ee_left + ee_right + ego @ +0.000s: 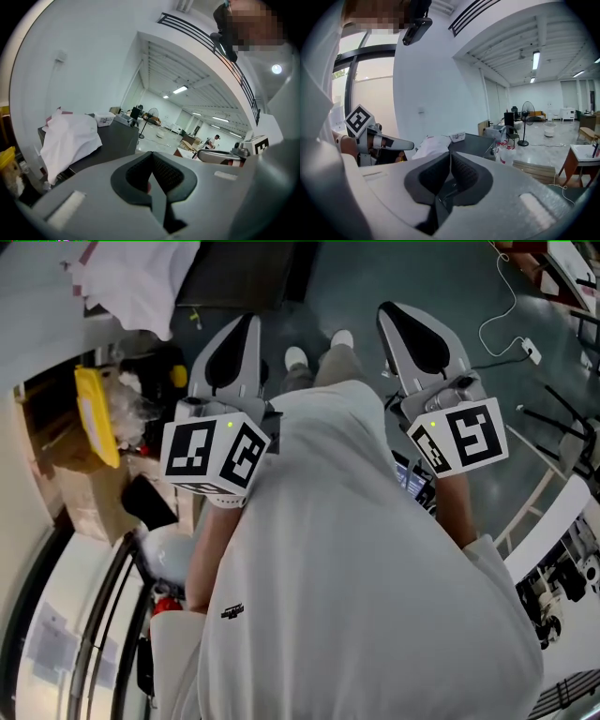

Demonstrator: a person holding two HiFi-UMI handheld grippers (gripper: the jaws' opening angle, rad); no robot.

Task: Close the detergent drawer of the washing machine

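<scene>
Left gripper [234, 348]: held up in front of the person's chest, its long body aimed away from the body and down toward the floor, with its marker cube [216, 454] at the near end.
Left fingers [136, 176]: pressed together, the dark pads meeting along one seam with nothing pinched between them and touching nothing. A small reddish spot at the seam is too small to identify.
Past the left fingers: a white cloth [70, 136] lies draped over the near end of a dark counter [117, 138], with a long bright hall behind it.
Right gripper [422, 334]: raised level with the left one and well apart from it, also aimed forward and down.
Right fingers [464, 176]: closed on each other, holding nothing and resting on nothing.
Past the right fingers: the cloth and counter show again, and a standing fan [527, 110] is far off on the pale floor.
Detergent drawer: it cannot be made out in any view, so its place, its facing and its long axis cannot be told.
Hidden or cut off: the person's white shirt [356, 568] fills the middle and bottom of the head view and covers whatever is below the grippers. At that view's left, a yellow object [97, 413] and a cardboard box [75, 474] are partly covered by the left arm and cube, and what they are stays unclear.
</scene>
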